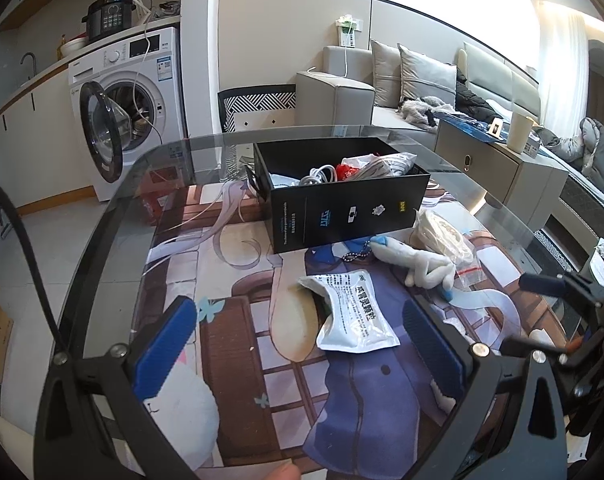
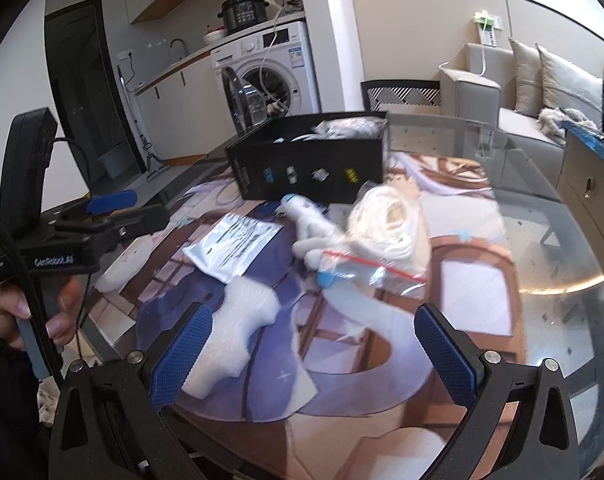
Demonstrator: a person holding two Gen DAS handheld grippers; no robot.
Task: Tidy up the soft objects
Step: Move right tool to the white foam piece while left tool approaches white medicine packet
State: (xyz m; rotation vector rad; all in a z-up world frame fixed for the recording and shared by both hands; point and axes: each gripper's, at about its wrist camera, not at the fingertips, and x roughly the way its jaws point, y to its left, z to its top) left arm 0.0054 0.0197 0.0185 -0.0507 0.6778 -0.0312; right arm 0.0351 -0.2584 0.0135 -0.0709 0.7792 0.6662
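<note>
My left gripper [image 1: 299, 344] is open over the printed mat, its fingers on either side of a white foil pouch [image 1: 354, 312] just ahead. Beyond the pouch lie a white plush toy [image 1: 418, 260] and a clear zip bag of cream cord [image 1: 442, 236]. Behind them stands an open black box [image 1: 342, 192] holding cables and bags. My right gripper [image 2: 316, 356] is open too, low over the mat, with a white foam piece [image 2: 241, 332] by its left finger. The right wrist view also shows the pouch [image 2: 233, 246], plush [image 2: 310, 228], bag [image 2: 386, 228], box [image 2: 310, 160] and left gripper [image 2: 137, 208].
The mat lies on a round glass table [image 1: 113, 216] whose edge curves close on the left. A washing machine [image 1: 133, 108] with its door open stands beyond, a chair [image 1: 257, 104] behind the table, and a sofa [image 1: 422, 92] and low cabinet [image 1: 494, 168] to the right.
</note>
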